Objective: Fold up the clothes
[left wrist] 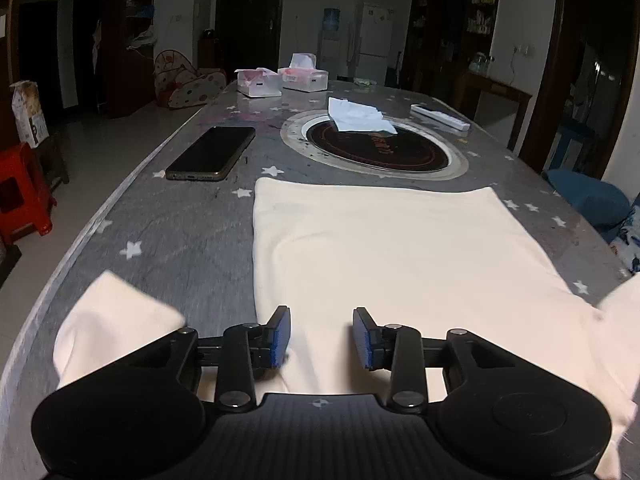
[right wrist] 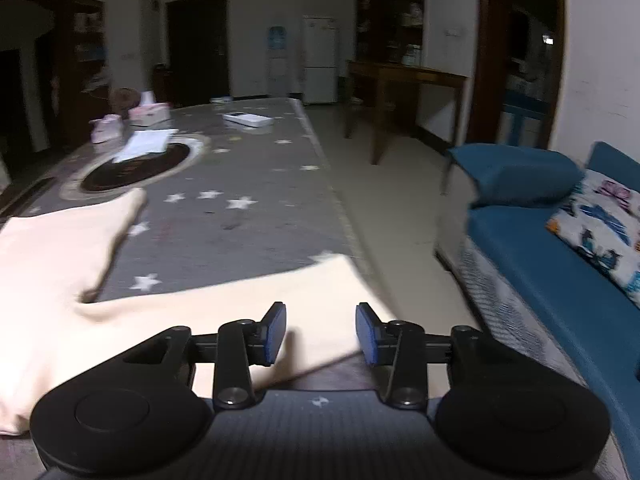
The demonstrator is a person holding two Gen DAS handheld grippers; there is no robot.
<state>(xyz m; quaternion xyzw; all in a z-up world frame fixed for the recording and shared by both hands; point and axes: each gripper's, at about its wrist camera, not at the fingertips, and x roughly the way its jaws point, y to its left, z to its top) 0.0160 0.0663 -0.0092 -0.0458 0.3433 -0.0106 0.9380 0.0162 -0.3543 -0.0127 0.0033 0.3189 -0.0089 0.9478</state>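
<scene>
1. We are seeing two tissue boxes (left wrist: pixel 283 81) standing side by side at the far end of the bench (left wrist: pixel 172 224), near twelve o'clock in the left wrist view; a white tissue is sticking up out of the right-hand one, and the left one's top is looking torn open.
2. We are reading no writing: the label on the right box and the ring of marks on the round dark inset (left wrist: pixel 374 148) are too small to make out.
3. We are counting one cream garment (left wrist: pixel 380 248), one phone (left wrist: pixel 212 153) lying face up at ten o'clock from it, one loose white paper (left wrist: pixel 358 115) overlapping the inset's far edge, and one long white device (left wrist: pixel 439 117) at one o'clock.
4. The garment is lying flat on the star-patterned bench cover, body spread at centre, one sleeve reaching out at each near corner.
5. The left tongs (left wrist: pixel 322 338) are standing released over the garment's near edge, pads clear of the cloth.
6. The right tongs (right wrist: pixel 321 334) are likewise standing released above the right sleeve (right wrist: pixel 280 300), nothing pinched between them.
</scene>
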